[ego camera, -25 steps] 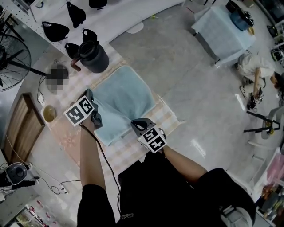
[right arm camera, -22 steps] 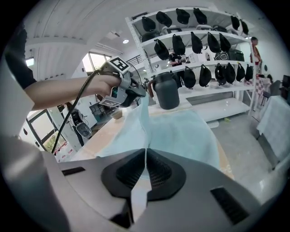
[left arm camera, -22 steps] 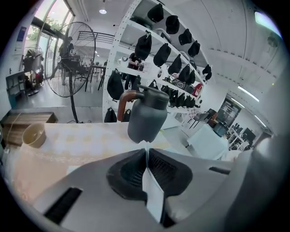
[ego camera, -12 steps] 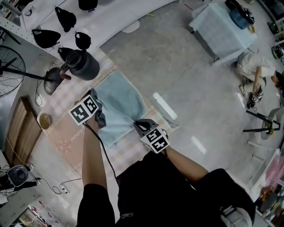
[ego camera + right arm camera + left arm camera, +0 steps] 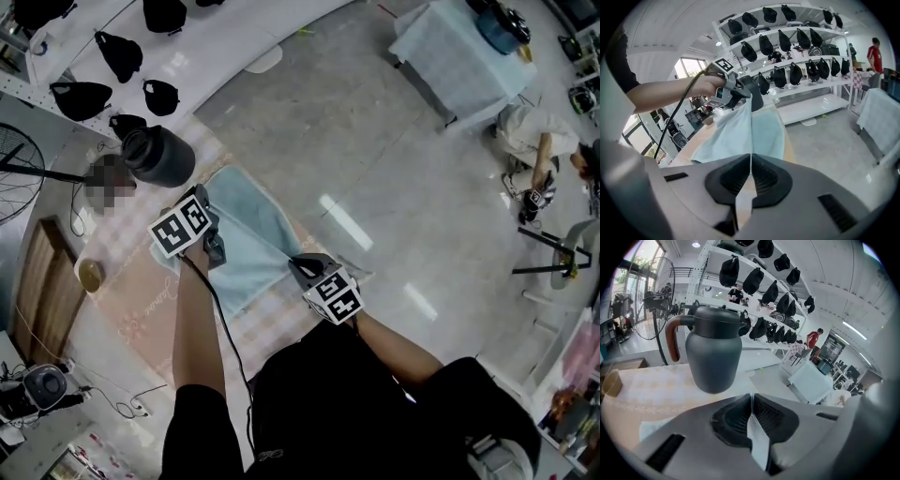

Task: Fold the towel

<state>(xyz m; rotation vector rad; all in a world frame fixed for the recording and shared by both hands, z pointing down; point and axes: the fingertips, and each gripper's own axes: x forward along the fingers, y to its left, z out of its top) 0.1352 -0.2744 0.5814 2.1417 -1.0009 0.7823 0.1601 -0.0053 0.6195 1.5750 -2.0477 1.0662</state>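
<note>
Over a checked tablecloth (image 5: 141, 300), left tool (image 5: 214, 246) and right tool (image 5: 299, 266) each pinch a lifted towel (image 5: 251, 230) corner

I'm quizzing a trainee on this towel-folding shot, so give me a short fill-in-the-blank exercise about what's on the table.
1. The left gripper and the right gripper both have their jaws shut on the light blue ____.
2. In the head view, the dark grey jug stands nearer the ____ gripper.
3. The jug stands ____, with its lid on top.
Missing words: towel; left; upright.
</note>
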